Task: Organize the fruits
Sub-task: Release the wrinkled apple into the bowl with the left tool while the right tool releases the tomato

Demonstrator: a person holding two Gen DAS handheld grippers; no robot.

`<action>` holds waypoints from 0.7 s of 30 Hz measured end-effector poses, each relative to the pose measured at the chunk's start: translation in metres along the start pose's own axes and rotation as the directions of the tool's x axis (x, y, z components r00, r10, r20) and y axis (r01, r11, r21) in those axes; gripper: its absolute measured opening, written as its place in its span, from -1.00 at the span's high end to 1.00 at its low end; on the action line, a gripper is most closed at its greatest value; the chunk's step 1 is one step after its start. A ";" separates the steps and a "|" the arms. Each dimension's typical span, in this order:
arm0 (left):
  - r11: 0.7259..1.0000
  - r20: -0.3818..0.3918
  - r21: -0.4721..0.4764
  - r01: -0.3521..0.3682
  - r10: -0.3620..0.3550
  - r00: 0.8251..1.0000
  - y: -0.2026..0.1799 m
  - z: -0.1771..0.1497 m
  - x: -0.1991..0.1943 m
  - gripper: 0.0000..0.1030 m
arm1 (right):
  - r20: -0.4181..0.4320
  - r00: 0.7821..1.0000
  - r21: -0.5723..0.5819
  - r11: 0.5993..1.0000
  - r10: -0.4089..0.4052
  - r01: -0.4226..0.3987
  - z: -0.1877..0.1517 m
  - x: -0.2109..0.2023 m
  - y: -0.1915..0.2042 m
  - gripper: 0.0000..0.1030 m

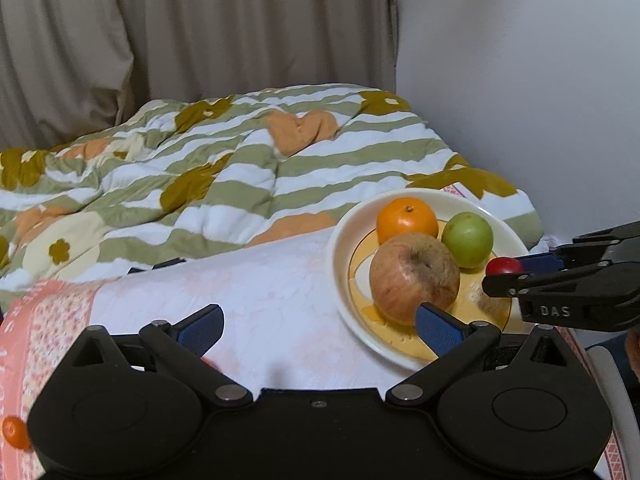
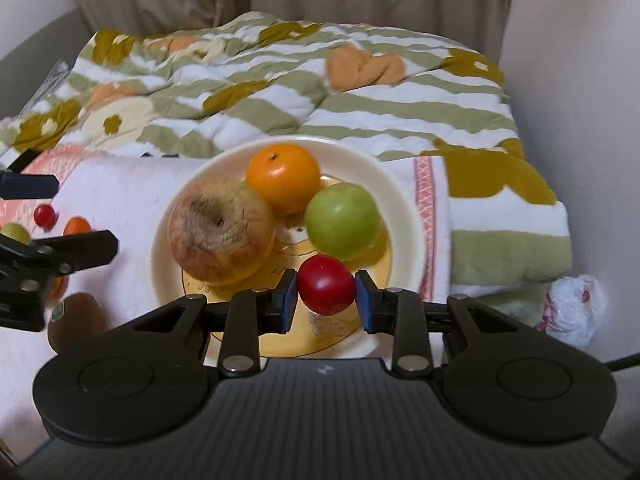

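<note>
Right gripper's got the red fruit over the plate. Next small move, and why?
Probably lower it slightly and open. The right gripper is shut on the red fruit just above a bare patch of the plate, in front of the green fruit and beside the apple.

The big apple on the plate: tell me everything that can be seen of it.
The big apple is the largest fruit on the cream plate. Its skin is dull, yellowish with red streaks, wrinkled and browned around the stem hollow, which faces up. It sits on the plate's left side, against the orange behind it. Neither claw holds it.
</note>
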State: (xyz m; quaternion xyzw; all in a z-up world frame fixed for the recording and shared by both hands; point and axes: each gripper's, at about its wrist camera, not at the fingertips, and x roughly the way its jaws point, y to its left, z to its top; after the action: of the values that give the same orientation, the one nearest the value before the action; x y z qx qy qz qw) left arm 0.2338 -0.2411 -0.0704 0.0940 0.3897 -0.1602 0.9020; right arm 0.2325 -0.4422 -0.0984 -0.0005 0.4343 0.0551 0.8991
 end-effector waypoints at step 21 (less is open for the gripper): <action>0.994 0.059 -0.090 -0.060 0.066 0.996 0.003 -0.012 -0.050 -1.00 | 0.075 0.997 -0.073 0.997 -0.026 0.032 -0.011 -0.043 0.007 -0.93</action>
State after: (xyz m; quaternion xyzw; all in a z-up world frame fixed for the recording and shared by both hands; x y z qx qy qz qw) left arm 0.1944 -0.2243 -0.0418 0.0615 0.3650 -0.1173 0.9215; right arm 0.1969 -0.4405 -0.0714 -0.0382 0.3982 0.0582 0.9146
